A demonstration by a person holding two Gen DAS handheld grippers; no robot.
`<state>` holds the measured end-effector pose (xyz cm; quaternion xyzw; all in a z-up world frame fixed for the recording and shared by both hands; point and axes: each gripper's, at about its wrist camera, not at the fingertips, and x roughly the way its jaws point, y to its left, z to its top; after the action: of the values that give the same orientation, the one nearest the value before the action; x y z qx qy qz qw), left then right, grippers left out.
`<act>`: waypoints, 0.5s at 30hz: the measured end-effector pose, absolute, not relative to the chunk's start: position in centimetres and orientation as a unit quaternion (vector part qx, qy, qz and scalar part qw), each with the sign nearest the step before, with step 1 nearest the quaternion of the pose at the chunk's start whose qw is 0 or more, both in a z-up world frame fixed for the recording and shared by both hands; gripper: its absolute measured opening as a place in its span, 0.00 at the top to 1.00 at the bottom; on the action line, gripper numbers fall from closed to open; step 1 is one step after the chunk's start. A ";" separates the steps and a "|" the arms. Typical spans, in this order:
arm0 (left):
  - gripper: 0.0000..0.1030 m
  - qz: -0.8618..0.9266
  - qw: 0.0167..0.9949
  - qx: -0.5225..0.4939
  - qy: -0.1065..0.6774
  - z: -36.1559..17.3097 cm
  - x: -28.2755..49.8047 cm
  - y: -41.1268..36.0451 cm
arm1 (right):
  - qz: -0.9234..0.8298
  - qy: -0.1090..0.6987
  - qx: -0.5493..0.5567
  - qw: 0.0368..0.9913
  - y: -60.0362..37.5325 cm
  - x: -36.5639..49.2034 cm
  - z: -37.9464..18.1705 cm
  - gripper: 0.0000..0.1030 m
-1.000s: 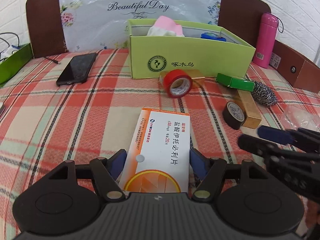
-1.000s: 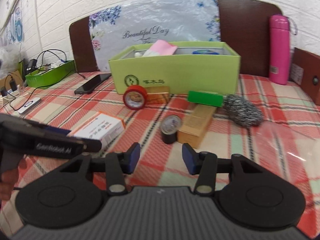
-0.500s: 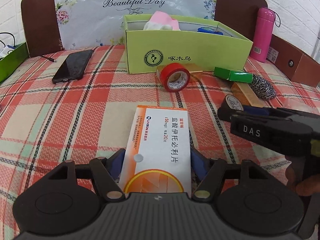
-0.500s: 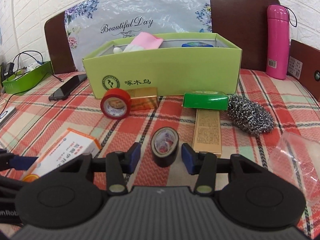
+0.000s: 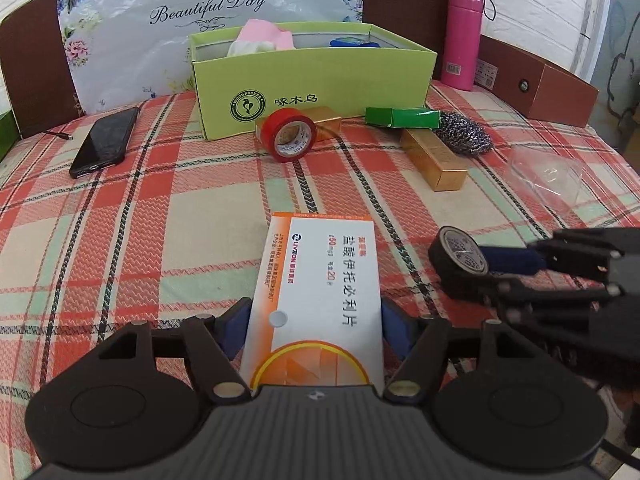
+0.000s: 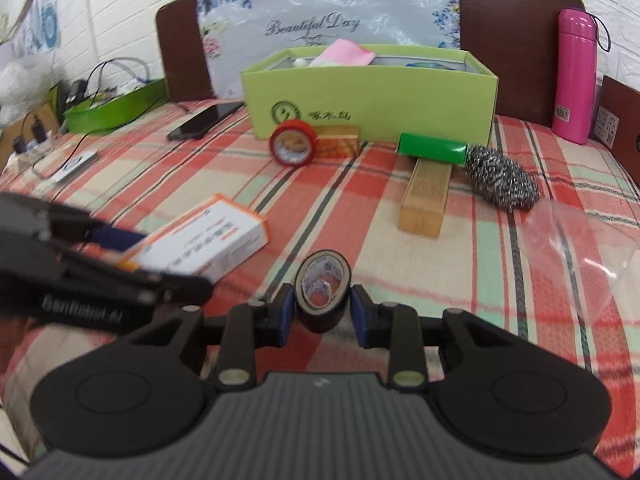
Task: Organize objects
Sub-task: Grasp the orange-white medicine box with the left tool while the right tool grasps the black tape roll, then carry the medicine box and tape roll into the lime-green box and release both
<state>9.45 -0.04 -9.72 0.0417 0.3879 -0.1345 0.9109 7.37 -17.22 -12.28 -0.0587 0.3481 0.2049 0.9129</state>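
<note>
My left gripper (image 5: 314, 326) is shut on a white and orange medicine box (image 5: 320, 292), held above the plaid cloth; the box also shows in the right wrist view (image 6: 208, 236). My right gripper (image 6: 322, 312) is shut on a black tape roll (image 6: 322, 290), lifted off the cloth; the roll also shows in the left wrist view (image 5: 460, 256). A light green open box (image 5: 316, 80) stands at the back with a pink cloth and a blue item inside.
In front of the green box lie a red tape roll (image 5: 292, 134), a gold box (image 5: 434, 158), a small green box (image 5: 402, 117) and a steel scourer (image 5: 464, 134). A black phone (image 5: 106, 140) lies left, a pink bottle (image 5: 464, 38) back right, a clear plastic piece (image 5: 548, 174) right.
My right gripper moved in on the black tape roll, closed on it and lifted it toward the left gripper. The left gripper kept hold of the medicine box.
</note>
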 end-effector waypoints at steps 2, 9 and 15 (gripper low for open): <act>0.30 -0.126 0.911 0.047 0.389 -9.8 9.9 -0.3 | 0.203 0.340 -0.076 0.915 -16.8 6.9 -12.1 0.69; 0.31 -0.124 0.910 0.044 0.393 -9.6 10.4 -0.6 | 0.197 0.328 -0.061 0.922 -16.7 7.7 -11.6 0.67; 0.34 -0.116 0.912 0.049 0.390 -9.9 10.6 -0.6 | 0.196 0.341 -0.059 0.918 -16.6 8.2 -12.2 0.70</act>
<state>10.59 -0.60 -9.87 0.0485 0.3901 -0.1155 0.9122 8.18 -16.57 -12.24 -0.0589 0.3411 0.1957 0.9176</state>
